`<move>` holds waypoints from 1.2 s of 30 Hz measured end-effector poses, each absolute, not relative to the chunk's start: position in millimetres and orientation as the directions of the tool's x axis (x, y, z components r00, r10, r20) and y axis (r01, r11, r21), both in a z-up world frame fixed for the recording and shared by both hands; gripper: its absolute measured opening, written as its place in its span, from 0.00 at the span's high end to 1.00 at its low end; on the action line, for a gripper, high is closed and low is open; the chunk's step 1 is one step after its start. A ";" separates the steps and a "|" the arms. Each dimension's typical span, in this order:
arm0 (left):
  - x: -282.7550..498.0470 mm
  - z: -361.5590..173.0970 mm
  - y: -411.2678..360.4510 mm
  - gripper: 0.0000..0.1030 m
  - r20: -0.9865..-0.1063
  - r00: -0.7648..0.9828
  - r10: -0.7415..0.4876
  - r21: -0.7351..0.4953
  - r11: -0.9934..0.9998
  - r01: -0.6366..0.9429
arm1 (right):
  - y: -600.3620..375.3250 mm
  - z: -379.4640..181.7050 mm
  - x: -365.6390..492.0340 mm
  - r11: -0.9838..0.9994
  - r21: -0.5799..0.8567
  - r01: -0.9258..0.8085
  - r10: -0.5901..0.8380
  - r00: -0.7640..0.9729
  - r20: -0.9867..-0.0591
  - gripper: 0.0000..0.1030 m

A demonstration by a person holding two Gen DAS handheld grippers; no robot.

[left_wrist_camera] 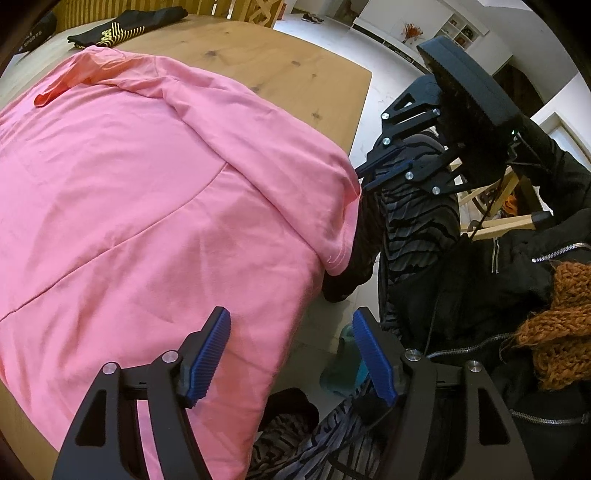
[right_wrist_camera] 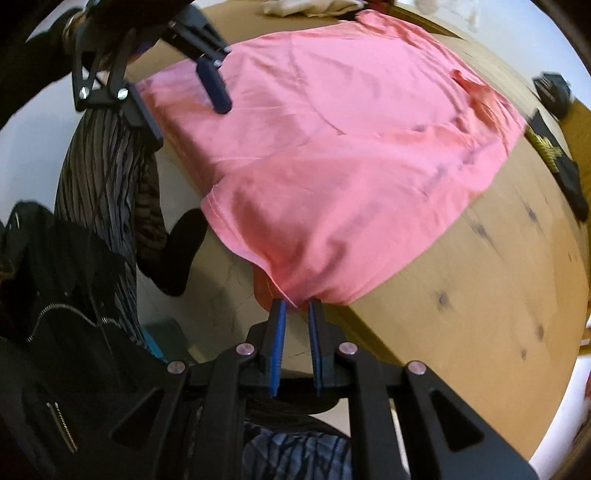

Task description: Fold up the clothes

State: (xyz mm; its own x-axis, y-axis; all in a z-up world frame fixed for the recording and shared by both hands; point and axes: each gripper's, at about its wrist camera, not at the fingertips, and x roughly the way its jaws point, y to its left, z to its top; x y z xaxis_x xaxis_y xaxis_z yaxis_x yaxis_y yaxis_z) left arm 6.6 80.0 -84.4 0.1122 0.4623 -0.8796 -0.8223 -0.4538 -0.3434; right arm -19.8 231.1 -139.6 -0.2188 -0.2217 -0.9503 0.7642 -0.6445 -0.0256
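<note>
The right tool (right_wrist_camera: 296, 306) is clamped on a corner of the pink shirt (right_wrist_camera: 332, 155) just ahead of its tips, at the near edge of the table (right_wrist_camera: 480, 302). The left tool (left_wrist_camera: 291, 354) has its blue pads (left_wrist_camera: 207, 362) spread apart — nothing between them — hovering over the shirt's hem. Beyond, the shirt lies spread across the table; farther off sits a folded black garment (left_wrist_camera: 125, 26).
</note>
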 end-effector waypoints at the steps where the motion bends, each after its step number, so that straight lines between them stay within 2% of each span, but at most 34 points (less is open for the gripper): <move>1: 6.6 -84.3 79.6 0.35 -0.879 0.112 0.464 -0.345 -0.455 -0.821 | 229.9 -141.0 -21.8 -0.635 -0.019 0.772 -0.224 -0.208 -0.952 0.87; 9: 5.4 -81.9 78.5 0.35 -0.880 0.116 0.460 -0.348 -0.459 -0.817 | 228.7 -156.1 -32.2 -0.590 0.000 0.808 -0.203 -0.148 -0.968 0.88; 10: 5.0 -81.6 78.4 0.35 -0.881 0.117 0.459 -0.348 -0.459 -0.817 | 229.6 -157.3 -33.8 -0.596 0.015 0.803 -0.211 -0.138 -0.968 0.89; 11: 4.6 -81.3 78.2 0.34 -0.881 0.116 0.459 -0.348 -0.460 -0.817 | 230.7 -157.5 -34.3 -0.601 0.027 0.799 -0.217 -0.130 -0.968 0.94; 14: 4.1 -80.6 77.9 0.34 -0.882 0.113 0.458 -0.345 -0.462 -0.817 | 235.2 -152.8 -31.5 -0.614 0.070 0.786 -0.239 -0.101 -0.966 0.96; 17: 4.8 -80.2 77.1 0.32 -0.880 0.116 0.461 -0.347 -0.456 -0.819 | 246.7 -130.5 -24.3 -0.645 0.186 0.741 -0.335 -0.055 -0.940 0.96; 21: 6.2 -80.4 77.0 0.29 -0.874 0.120 0.470 -0.353 -0.447 -0.822 | 275.4 -77.5 -25.2 -0.677 0.379 0.631 -0.551 -0.094 -0.829 0.96; 23: 6.0 -80.2 76.1 0.29 -0.871 0.119 0.476 -0.356 -0.446 -0.821 | 294.1 -59.8 -29.3 -0.696 0.438 0.569 -0.609 -0.144 -0.780 0.96; 26: 4.9 -80.1 74.8 0.29 -0.867 0.121 0.483 -0.362 -0.444 -0.819 | 310.5 -79.0 -29.4 -0.772 0.417 0.479 -0.535 -0.135 -0.834 0.96; 29: 3.3 -80.4 75.9 0.29 -0.866 0.121 0.485 -0.363 -0.443 -0.820 | 308.9 -130.5 -21.8 -0.825 0.388 0.410 -0.395 0.070 -0.916 0.94; 30: 2.9 -80.4 76.0 0.29 -0.866 0.120 0.486 -0.363 -0.443 -0.820 | 309.0 -135.8 -20.3 -0.834 0.369 0.411 -0.366 0.089 -0.926 0.94; 34: 0.7 -79.5 76.9 0.29 -0.866 0.126 0.483 -0.368 -0.449 -0.814 | 309.8 -134.4 -18.9 -0.836 0.326 0.442 -0.333 0.065 -0.941 0.94; 36: 2.0 -78.9 80.3 0.29 -0.872 0.133 0.471 -0.368 -0.451 -0.813 | 302.3 -114.8 -29.6 -0.833 0.273 0.481 -0.343 -0.063 -0.937 0.93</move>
